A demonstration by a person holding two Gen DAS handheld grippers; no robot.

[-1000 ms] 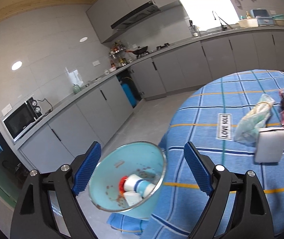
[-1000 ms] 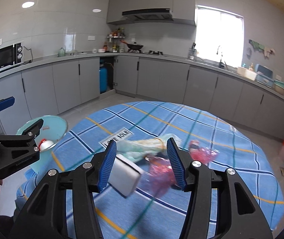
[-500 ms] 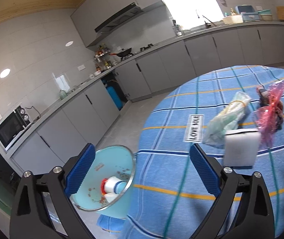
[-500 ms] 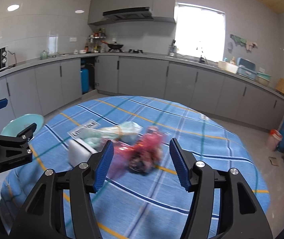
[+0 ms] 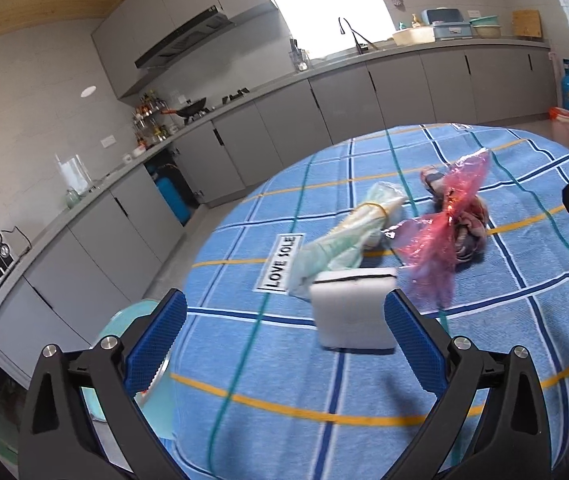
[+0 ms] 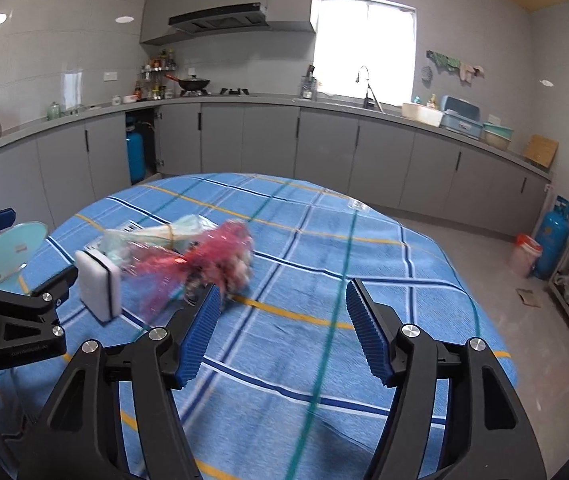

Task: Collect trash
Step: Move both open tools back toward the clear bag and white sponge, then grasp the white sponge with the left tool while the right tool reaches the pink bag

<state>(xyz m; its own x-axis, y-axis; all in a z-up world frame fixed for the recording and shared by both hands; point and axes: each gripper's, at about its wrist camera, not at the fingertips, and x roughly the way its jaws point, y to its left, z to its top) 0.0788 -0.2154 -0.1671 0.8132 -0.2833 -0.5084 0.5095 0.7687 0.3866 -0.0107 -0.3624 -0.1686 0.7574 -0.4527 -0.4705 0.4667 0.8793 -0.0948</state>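
Observation:
On the blue checked tablecloth [image 5: 364, 380] lie a pale green plastic bag [image 5: 344, 240] tied with a rubber band and a crumpled pink wrapper [image 5: 444, 228]. A white sponge [image 5: 352, 312] stands on edge in front of them. My left gripper [image 5: 284, 332] is open wide, and the sponge sits just ahead of its right finger, untouched. My right gripper [image 6: 284, 332] hovers over bare cloth with its jaws opening and nothing between them. The pink wrapper [image 6: 212, 260] lies just beyond its left finger.
A teal bin [image 6: 4, 248] stands off the table's left edge, mostly hidden behind my left gripper in the left wrist view. Grey kitchen cabinets [image 6: 324, 148] run along the far walls. A blue gas cylinder [image 6: 552, 236] stands at the right.
Both grippers have swung from the teal bin towards the table. The bin with trash inside slid out to the lower left. Both pairs of jaws have spread wider.

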